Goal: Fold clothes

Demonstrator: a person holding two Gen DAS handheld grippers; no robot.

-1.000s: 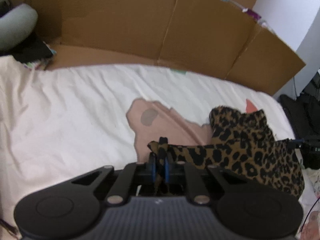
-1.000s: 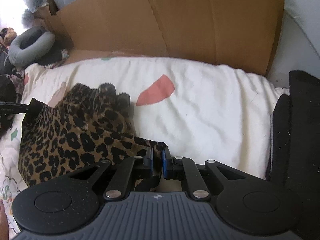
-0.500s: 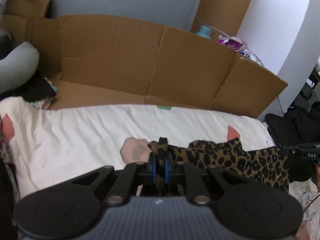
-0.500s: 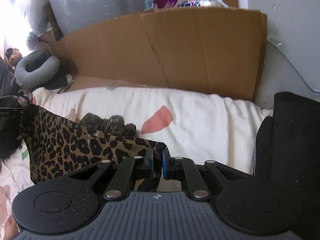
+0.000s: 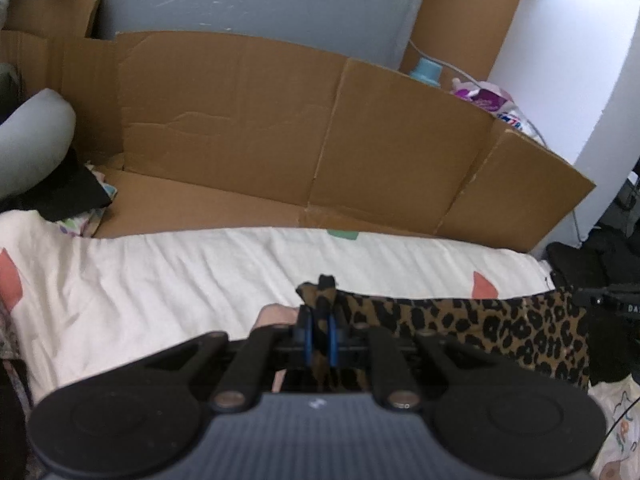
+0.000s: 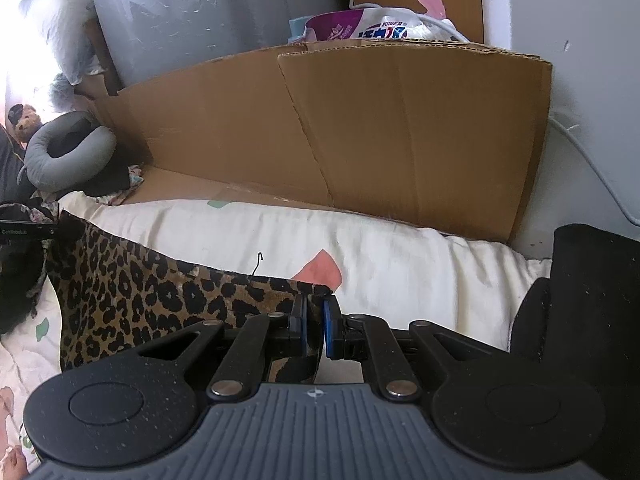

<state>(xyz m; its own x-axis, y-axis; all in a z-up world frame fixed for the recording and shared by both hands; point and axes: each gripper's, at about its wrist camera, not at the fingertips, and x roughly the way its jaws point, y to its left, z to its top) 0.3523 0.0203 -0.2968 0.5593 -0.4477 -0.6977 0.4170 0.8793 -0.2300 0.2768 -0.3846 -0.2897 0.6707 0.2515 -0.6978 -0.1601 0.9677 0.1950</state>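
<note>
Cardboard [image 5: 240, 128] is being stood up as a backdrop behind the white bedsheet [image 5: 168, 276], and in front of that sheet a leopard-print garment [image 5: 480, 324] is being held stretched. Its one top corner is being pinched in the nearly closed left gripper [image 5: 318, 330], the other in the nearly closed right gripper [image 6: 314, 326]. The fabric is being kept taut between them above the sheet, presumably so that it hangs flat and can be laid down evenly for folding.
</note>
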